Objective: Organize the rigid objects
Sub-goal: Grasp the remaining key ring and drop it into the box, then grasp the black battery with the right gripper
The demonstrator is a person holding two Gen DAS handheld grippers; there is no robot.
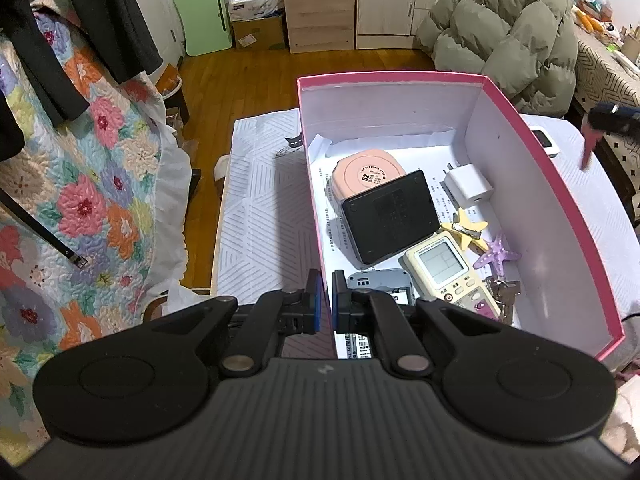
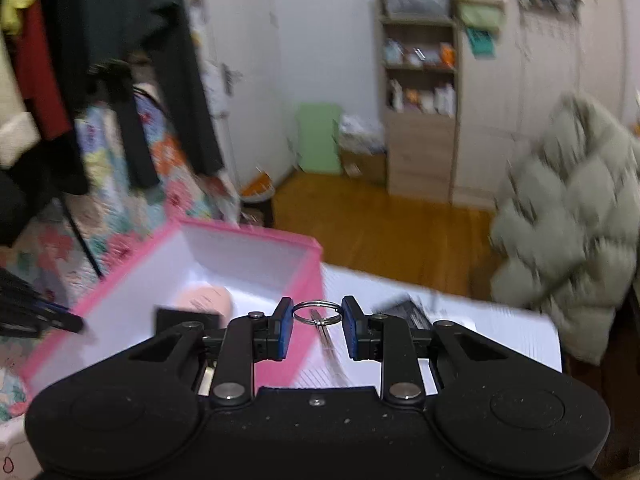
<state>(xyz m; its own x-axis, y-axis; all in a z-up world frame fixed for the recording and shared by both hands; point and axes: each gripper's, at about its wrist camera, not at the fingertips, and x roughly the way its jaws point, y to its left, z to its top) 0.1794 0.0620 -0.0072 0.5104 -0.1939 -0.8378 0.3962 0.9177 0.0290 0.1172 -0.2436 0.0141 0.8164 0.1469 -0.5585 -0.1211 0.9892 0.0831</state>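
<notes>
Left wrist view first: the left gripper [image 1: 326, 300] is clenched on the near wall of the pink box [image 1: 560, 196], one finger outside and one inside, pinning it in place; inside lie, by my count, one round pink case [image 1: 366, 178], one black slab [image 1: 390, 216], one white charger [image 1: 468, 184], one remote control [image 1: 450, 272], one grey device [image 1: 378, 284], two starfish clips (yellow [image 1: 466, 230] and purple [image 1: 498, 256]) and one bunch of keys [image 1: 504, 292]; out on the table past the far wall sits one small white gadget [image 1: 544, 142], and the right gripper [image 1: 600, 128] shows blurred at the right edge.

Right wrist view, all motion blur: the right gripper [image 2: 316, 316] is grasping a metal key ring [image 2: 316, 312], pads pressing either side, something thin dangling below; the ring lies flat across the jaws, and the pink box [image 2: 308, 276] sits to the left and below, so the carry must swing leftward over that rim; the right hand alone has the ring.
</notes>
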